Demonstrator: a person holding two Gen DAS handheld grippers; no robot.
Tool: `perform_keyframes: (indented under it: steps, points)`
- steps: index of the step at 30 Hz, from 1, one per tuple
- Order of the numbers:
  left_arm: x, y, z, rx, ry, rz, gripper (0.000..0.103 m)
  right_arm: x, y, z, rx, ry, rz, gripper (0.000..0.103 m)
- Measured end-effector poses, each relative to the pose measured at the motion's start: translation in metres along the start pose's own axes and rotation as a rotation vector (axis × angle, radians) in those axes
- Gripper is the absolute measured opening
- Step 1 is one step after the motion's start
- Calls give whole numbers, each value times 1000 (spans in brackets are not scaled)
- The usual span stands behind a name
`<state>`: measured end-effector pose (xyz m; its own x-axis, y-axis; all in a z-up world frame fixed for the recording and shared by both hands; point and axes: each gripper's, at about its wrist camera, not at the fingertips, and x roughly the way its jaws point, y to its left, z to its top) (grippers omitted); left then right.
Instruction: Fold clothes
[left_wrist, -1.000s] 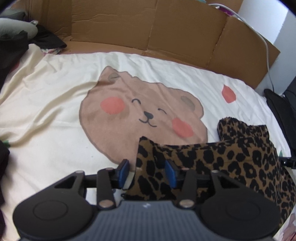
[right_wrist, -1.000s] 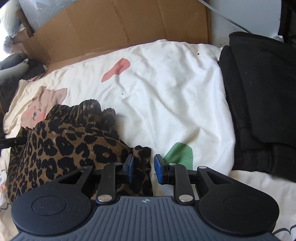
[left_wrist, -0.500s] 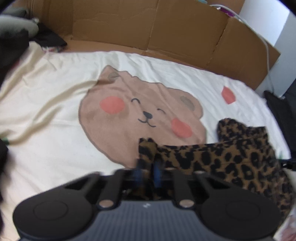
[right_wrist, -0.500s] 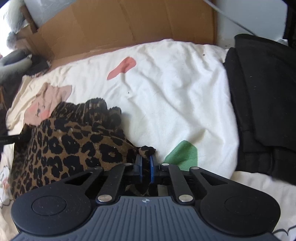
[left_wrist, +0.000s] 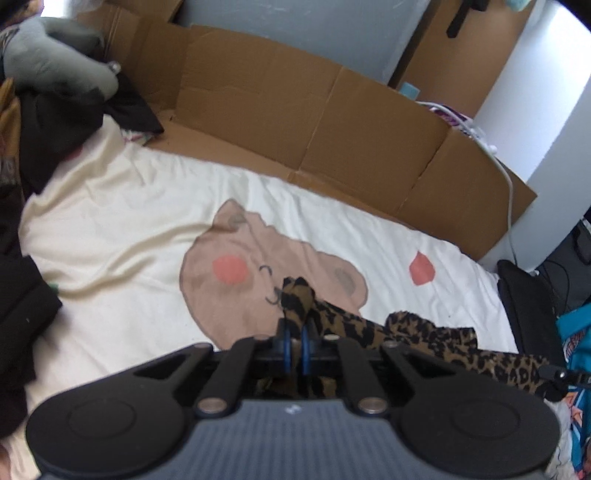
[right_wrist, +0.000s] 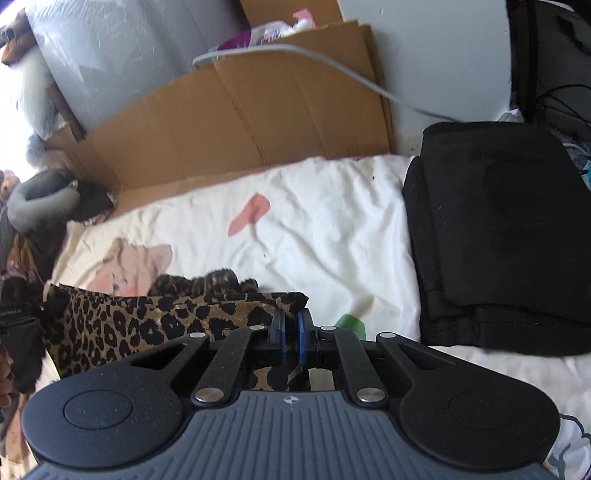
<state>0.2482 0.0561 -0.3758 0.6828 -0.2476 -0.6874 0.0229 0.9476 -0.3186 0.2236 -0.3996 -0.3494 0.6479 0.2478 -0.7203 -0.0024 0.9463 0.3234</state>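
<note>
Left gripper (left_wrist: 294, 338): we have it clenched on one corner of the leopard-print garment (left_wrist: 424, 339), a tuft of cloth poking out past the blue pads.
Right gripper (right_wrist: 290, 330): we have it clamped on the opposite corner, cloth bunched between the pads.
Garment: stretched between our two grips, over the near edge of the bear print (left_wrist: 258, 273) on the cream sheet (left_wrist: 122, 229); whether its middle rests on the sheet we cannot tell.
Black folded pile (right_wrist: 498, 236): to the right of the bear print, well apart from it.
Cardboard (left_wrist: 314, 110): behind the bear print, along the far edge of the sheet.
Risk, slip: each grip looks to hold only a small bite of corner; a hard pull apart could tug one free.
Risk, skew: if we carry one corner further than the other, the fold would likely land crooked.
Risk, bunching: the rumpled far end may get trapped in the fold.
</note>
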Motion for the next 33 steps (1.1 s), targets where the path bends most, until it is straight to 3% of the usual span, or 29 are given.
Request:
perform_keyframes:
  steps: [14, 31, 33]
  points:
    - [1, -26, 28, 78, -45, 36, 6, 1, 2, 18, 16, -26, -32, 4]
    - [89, -10, 28, 59, 90, 110, 6, 79, -20, 26, 61, 96, -57, 4]
    - [98, -9, 25, 55, 118, 123, 7, 87, -23, 23, 65, 108, -89, 0]
